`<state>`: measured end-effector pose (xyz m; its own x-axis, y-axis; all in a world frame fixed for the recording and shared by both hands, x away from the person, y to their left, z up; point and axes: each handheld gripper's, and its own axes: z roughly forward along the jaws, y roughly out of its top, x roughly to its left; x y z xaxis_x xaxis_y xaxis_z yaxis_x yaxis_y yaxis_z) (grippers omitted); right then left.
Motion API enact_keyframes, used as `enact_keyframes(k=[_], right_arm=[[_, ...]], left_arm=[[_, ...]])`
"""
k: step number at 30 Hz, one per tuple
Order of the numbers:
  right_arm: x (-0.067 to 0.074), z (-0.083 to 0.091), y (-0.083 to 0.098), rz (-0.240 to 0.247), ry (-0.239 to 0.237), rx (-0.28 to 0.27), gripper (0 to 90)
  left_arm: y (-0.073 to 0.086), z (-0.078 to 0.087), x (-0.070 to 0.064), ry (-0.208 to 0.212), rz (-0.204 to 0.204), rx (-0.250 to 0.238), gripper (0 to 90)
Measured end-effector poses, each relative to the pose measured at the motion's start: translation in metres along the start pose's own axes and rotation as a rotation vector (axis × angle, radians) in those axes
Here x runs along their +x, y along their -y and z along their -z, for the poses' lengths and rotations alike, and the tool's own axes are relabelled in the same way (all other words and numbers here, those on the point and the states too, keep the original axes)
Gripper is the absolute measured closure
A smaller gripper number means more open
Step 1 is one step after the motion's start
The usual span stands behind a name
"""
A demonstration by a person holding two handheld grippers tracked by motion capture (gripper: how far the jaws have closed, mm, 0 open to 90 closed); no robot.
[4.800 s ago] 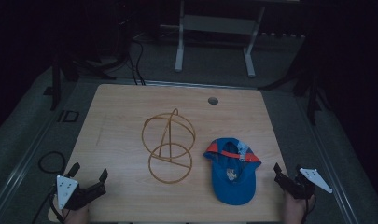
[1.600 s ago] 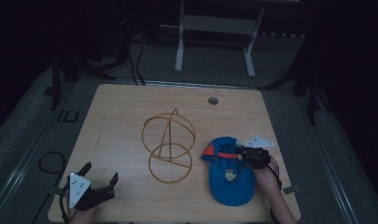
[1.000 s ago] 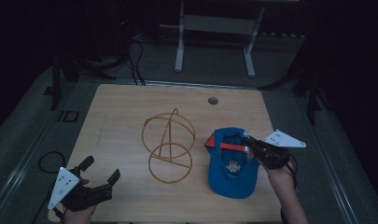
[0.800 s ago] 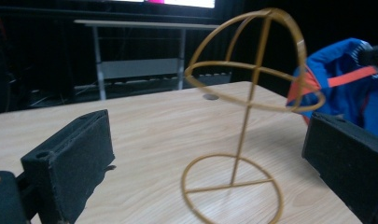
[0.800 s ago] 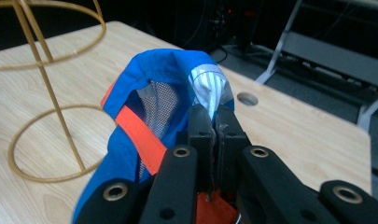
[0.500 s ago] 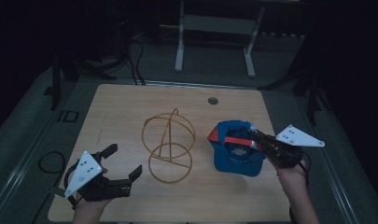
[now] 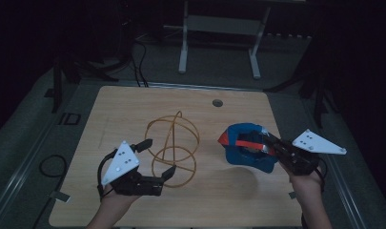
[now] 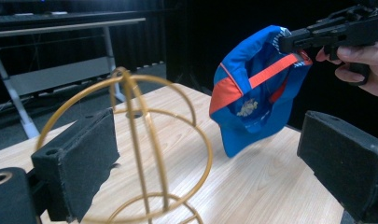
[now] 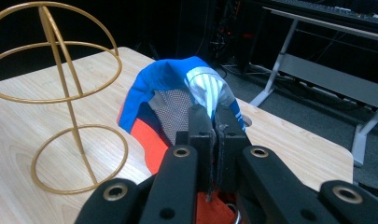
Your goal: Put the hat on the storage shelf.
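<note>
Blue cap [image 7: 248, 149] hung off the table, pinched in my right gripper [image 7: 271, 143]. My left gripper [image 7: 157, 160] sat spread beside the gold wire stand [image 7: 173, 145].

Your high view looks forward and down from above your side of the table [image 7: 133, 109]. Your left gripper view sits low and close, facing across the wire stand [image 8: 144, 140] toward the cap [image 8: 252, 107]. Your right gripper view looks along its jaws, close on that cap [image 9: 172, 88], the stand [image 9: 60, 93] beyond.
</note>
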<state>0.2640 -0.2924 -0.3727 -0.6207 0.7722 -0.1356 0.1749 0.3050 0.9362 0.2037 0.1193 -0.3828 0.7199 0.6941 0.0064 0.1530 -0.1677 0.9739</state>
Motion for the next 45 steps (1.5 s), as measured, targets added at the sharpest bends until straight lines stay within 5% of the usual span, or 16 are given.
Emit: enact_keyframes(k=[18, 34, 45], right_arm=[[0.025, 0.020, -0.012, 0.042, -0.063, -0.063, 87.6], [0.039, 0.030, -0.015, 0.064, -0.131, -0.081, 87.5], [0.050, 0.038, -0.020, 0.096, -0.159, -0.103, 87.5]], left_arm=[[-0.032, -0.063, -0.023, 0.118, -0.095, 0.059, 9.3], [-0.049, -0.107, -0.032, 0.155, -0.094, 0.114, 16.5], [-0.047, -0.124, -0.040, 0.174, -0.107, 0.163, 43.2]])
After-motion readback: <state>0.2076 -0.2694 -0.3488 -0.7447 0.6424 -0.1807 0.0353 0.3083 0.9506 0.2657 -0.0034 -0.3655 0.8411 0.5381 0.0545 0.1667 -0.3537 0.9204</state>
